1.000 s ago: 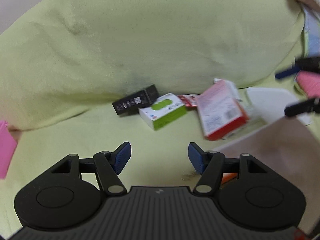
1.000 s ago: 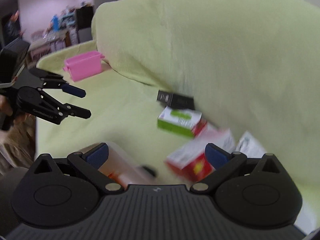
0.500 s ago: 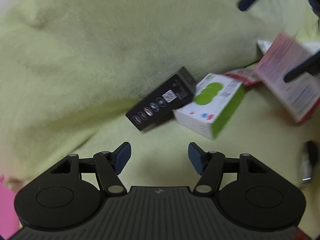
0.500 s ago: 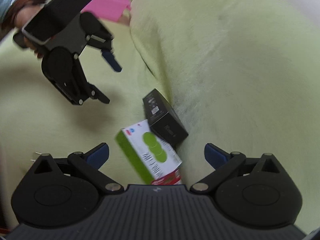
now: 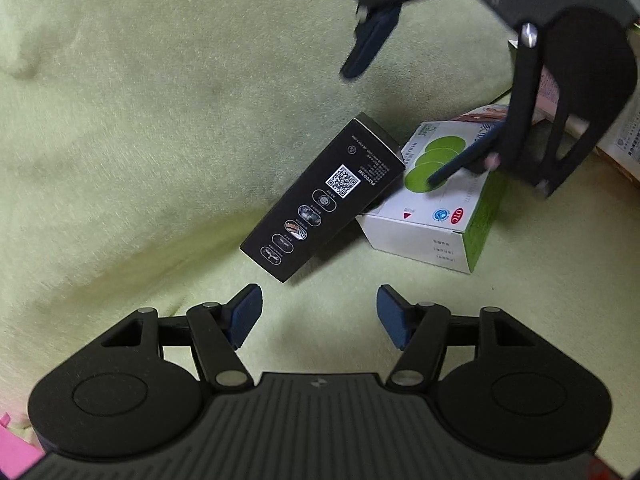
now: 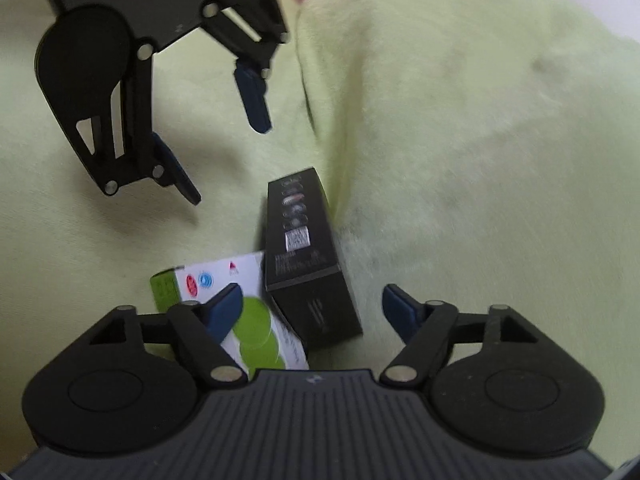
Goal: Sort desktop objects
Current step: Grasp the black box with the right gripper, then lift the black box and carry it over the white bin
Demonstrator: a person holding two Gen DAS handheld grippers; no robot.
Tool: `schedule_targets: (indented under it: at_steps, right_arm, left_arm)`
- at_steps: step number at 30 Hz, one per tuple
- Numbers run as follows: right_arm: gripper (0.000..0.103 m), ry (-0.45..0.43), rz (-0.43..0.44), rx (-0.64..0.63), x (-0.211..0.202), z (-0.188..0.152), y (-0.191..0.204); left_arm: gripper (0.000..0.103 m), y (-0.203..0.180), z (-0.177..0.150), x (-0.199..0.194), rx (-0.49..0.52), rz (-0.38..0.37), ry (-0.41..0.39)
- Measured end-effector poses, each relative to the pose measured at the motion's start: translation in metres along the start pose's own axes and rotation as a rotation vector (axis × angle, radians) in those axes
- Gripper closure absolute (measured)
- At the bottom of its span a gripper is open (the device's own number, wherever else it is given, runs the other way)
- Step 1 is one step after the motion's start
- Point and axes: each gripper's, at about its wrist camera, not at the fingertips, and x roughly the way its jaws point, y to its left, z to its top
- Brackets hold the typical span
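— Where is the black box [image 5: 323, 201] lying, and which way does it run?

— On the pale green cloth [image 5: 160, 100], at the foot of the raised fold. In the left wrist view its long axis runs on a diagonal, near end low and left just ahead of the left gripper [image 5: 319, 315], far end up and right. The printed face with the QR code and the row of round icons is turned up, and the box looks tilted, its right side propped on its neighbour.

— The neighbour?

— A white and green box [image 5: 436, 216], three green discs on top, touching the black box along that side. More cartons [image 5: 616, 136] lie behind it, partly hidden.

— And from the right wrist?

— The black box [image 6: 308, 256] points away from the camera, almost straight up the frame, between the blue pads of the right gripper [image 6: 313, 312]. The white and green box [image 6: 224, 304] sits to its left, under the left pad.

— The jaws?

— Both pairs are spread wide and hold nothing. The right gripper [image 5: 400, 120] hangs over the two boxes, one fingertip [image 5: 460, 164] above the green discs — whether it touches I cannot tell. The left gripper [image 6: 228, 160] hovers beyond the black box's far end.
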Motion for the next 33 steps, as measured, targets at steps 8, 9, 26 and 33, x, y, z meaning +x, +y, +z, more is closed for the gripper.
schedule_targets:
  at_steps: [8,9,26,33]
  right_arm:
    - [0.063,0.011,-0.014,-0.033,0.010,0.005,0.003]
    - [0.063,-0.002,-0.006,-0.007,0.005,0.004,0.000]
    - [0.065,-0.121,0.316,0.597,-0.106,-0.074,-0.034]
    - [0.054,-0.049,0.296,0.535,-0.090,-0.074,-0.028]
  left_arm:
    - [0.038,0.002,-0.003,-0.002,-0.022,-0.003,-0.005]
    - [0.038,0.003,-0.003,-0.003,-0.025,-0.001,-0.007]
    - [0.038,-0.006,0.025,-0.053,0.005,-0.094,-0.073]
    - [0.047,-0.018,0.041,-0.046,0.097,-0.152,-0.074]
